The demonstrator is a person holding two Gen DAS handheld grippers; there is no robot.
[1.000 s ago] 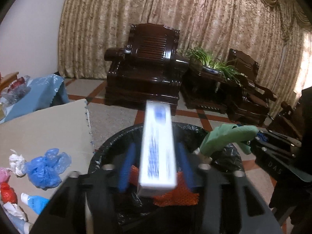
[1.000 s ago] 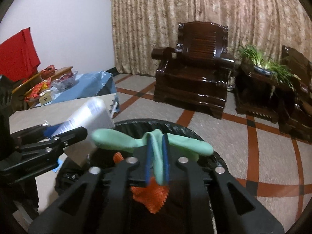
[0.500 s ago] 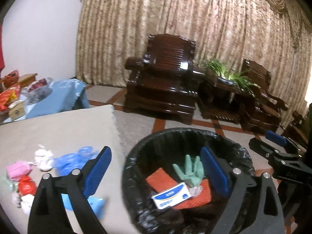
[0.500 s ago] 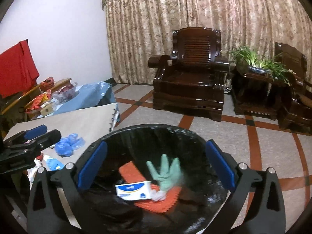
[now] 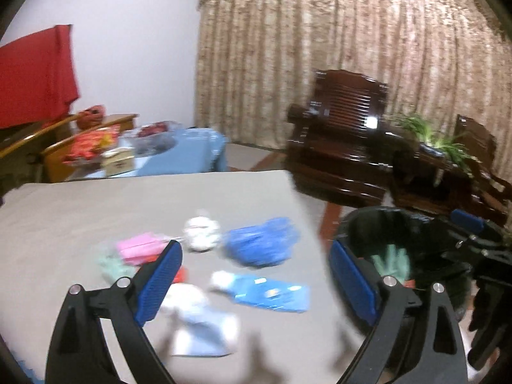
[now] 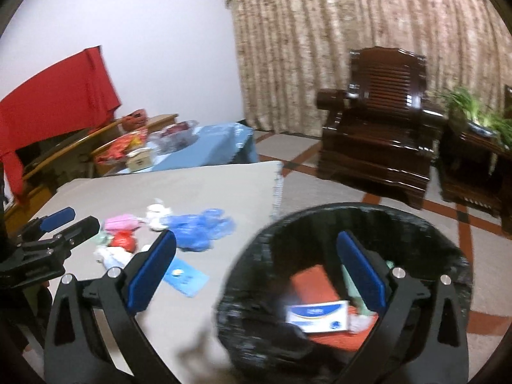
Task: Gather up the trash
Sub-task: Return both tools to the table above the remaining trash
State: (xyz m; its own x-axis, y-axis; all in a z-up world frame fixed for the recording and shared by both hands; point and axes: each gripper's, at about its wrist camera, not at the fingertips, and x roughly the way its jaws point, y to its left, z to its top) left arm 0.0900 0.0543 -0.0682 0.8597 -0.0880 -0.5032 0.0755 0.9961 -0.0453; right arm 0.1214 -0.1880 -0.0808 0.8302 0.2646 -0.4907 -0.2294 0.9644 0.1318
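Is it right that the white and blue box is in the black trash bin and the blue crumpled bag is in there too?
Not quite. The white and blue box is in the black trash bin, but the blue crumpled bag lies on the grey table beside the bin, as the right wrist view shows.

Empty right gripper (image 6: 256, 265) above bin (image 6: 320, 214)

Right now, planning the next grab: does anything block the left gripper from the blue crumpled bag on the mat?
Nothing visible does. The left gripper is open and empty, the blue crumpled bag lying uncovered ahead.
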